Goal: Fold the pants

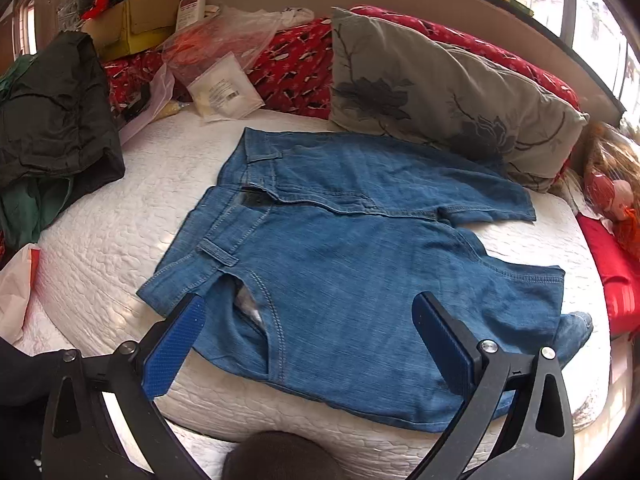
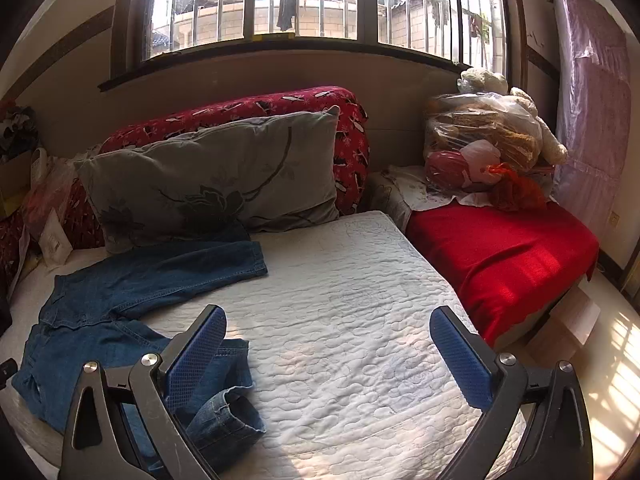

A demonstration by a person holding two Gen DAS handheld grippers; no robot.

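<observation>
The blue denim pants (image 1: 352, 264) lie spread on the white quilted bed (image 1: 120, 216), with the waistband toward the left side and the two legs running to the right. The far leg (image 2: 180, 264) lies flat and reaches the grey flowered pillow (image 2: 216, 184). The near leg (image 2: 224, 412) is crumpled at its hem, close to the front edge of the bed.

The left tool (image 1: 308, 344) hovers over the hip and pocket area of the pants; its jaws stand wide open and hold nothing. The right tool (image 2: 332, 356) is also wide open and empty, above bare mattress, with the crumpled hem just beside its left finger.

I judge that the folding has not started yet: this is the approach before the first grasp. The next move probably calls for taking the near waistband corner with the left tool and the near hem with the right one, straightening that leg, then laying it over the far leg.
</observation>
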